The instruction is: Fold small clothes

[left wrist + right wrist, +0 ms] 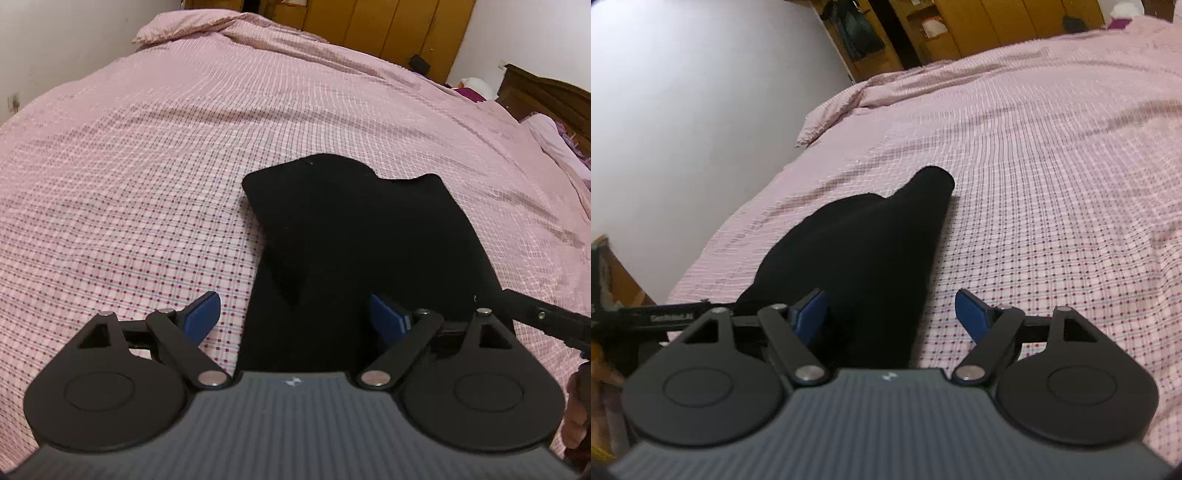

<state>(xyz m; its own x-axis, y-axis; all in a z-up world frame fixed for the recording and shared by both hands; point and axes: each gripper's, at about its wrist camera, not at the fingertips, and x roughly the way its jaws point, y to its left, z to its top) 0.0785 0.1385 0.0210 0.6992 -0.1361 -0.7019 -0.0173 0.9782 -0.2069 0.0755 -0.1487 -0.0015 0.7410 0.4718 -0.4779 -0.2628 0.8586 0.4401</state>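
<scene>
Across the lower centre of both views, the black garment lies on the pink checked bedspread with one flap already doubled over, while left gripper and right gripper gape empty, so further folds seem left.

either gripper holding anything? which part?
Nothing held. Left gripper and right gripper both have jaws open, straddling the near edges of the black garment.

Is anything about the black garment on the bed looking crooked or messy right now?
Slightly. The black garment lies on the pink checked bedspread with its far edge uneven: one part juts past the other, so the layers are not squared. Nothing looks spilled or damaged.
</scene>
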